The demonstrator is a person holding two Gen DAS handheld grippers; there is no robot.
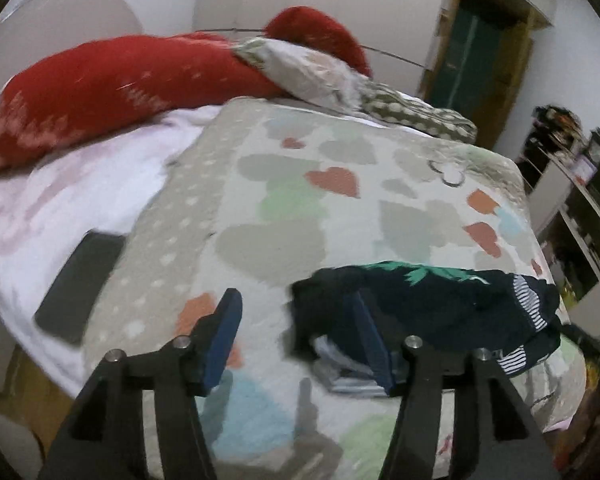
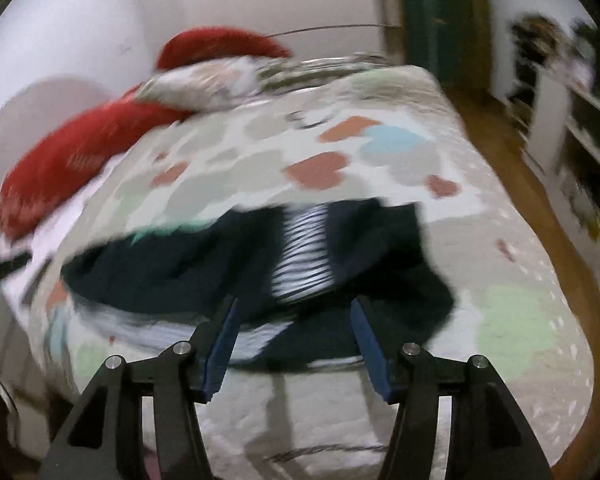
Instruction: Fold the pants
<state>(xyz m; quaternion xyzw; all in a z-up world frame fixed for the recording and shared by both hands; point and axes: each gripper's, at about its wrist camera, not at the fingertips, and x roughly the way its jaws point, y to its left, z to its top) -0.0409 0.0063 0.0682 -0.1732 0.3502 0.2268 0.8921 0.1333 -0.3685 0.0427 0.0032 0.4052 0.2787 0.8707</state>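
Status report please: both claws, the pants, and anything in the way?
Left claw open, right claw open, both empty. Dark navy pants with striped lining crumpled on the heart-pattern quilt, unfolded. Flat black phone lies off to the side, not in the way.

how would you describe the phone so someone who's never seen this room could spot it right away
Start at the bed with the heart-patterned quilt and look along its left side, where a white blanket shows below the red pillow. The phone lies flat there, just off the quilt's edge. It is the only flat, dark, hard-edged rectangle; the dark pants are soft and crumpled.
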